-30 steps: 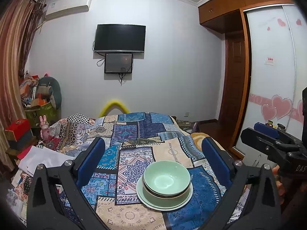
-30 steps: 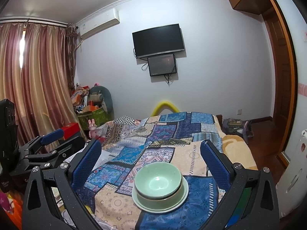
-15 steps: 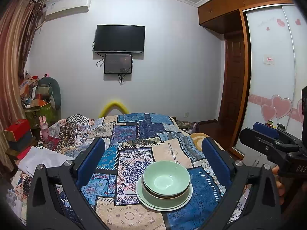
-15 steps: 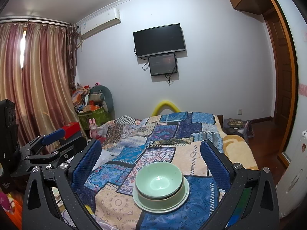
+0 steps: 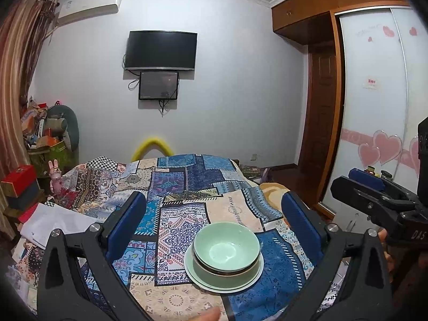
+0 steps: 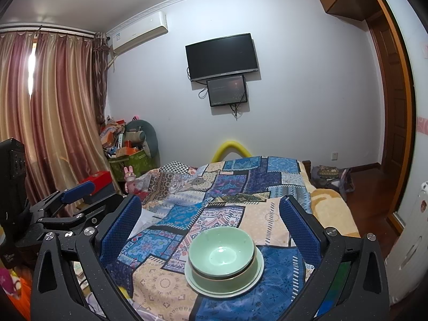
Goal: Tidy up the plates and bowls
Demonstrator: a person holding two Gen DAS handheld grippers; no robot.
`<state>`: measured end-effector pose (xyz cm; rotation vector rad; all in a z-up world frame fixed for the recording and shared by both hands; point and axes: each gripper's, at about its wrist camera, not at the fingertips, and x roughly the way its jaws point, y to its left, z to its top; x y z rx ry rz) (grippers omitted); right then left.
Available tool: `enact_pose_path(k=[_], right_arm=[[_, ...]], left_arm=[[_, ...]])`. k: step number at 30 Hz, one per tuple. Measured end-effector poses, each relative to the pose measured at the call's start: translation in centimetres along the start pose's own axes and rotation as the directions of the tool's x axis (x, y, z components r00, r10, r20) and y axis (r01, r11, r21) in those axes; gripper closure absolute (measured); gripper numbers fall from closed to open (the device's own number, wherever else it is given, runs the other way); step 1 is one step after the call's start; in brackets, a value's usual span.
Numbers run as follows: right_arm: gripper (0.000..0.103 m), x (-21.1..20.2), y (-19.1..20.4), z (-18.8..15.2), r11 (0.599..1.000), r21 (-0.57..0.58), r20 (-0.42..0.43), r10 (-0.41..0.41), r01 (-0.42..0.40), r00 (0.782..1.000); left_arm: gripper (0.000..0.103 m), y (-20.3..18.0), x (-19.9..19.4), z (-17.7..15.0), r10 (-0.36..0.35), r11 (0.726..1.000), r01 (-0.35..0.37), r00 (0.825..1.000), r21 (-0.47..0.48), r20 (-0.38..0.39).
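While both grippers hang above the near end of the bed (image 5: 187,187), a pale green bowl (image 5: 226,246) sits nested in a second bowl (image 5: 227,274) on a plate (image 5: 211,283), at 6 o'clock on the quilt. Left gripper (image 5: 214,227) and right gripper (image 6: 211,224) are spread wide, holding nothing. At 12 o'clock hangs a TV (image 5: 161,50).

A home bedroom — a bed (image 6: 267,187) under a patchwork quilt (image 5: 187,187). Curtains (image 6: 53,107), wall television (image 6: 222,56), wardrobe (image 5: 374,107) — all domestic.
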<state>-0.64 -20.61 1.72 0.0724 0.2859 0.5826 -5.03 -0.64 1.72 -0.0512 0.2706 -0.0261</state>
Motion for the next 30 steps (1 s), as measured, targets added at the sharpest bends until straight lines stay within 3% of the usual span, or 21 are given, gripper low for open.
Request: enact_pose_path(k=[30], right_arm=[[0.0, 2.0, -0.7, -0.2, 1.0, 0.01, -0.047, 0.002, -0.002, 0.999]], left_arm=[[0.001, 1.2, 1.9, -0.6, -0.009, 0.999, 0.007, 0.999, -0.052, -0.041]])
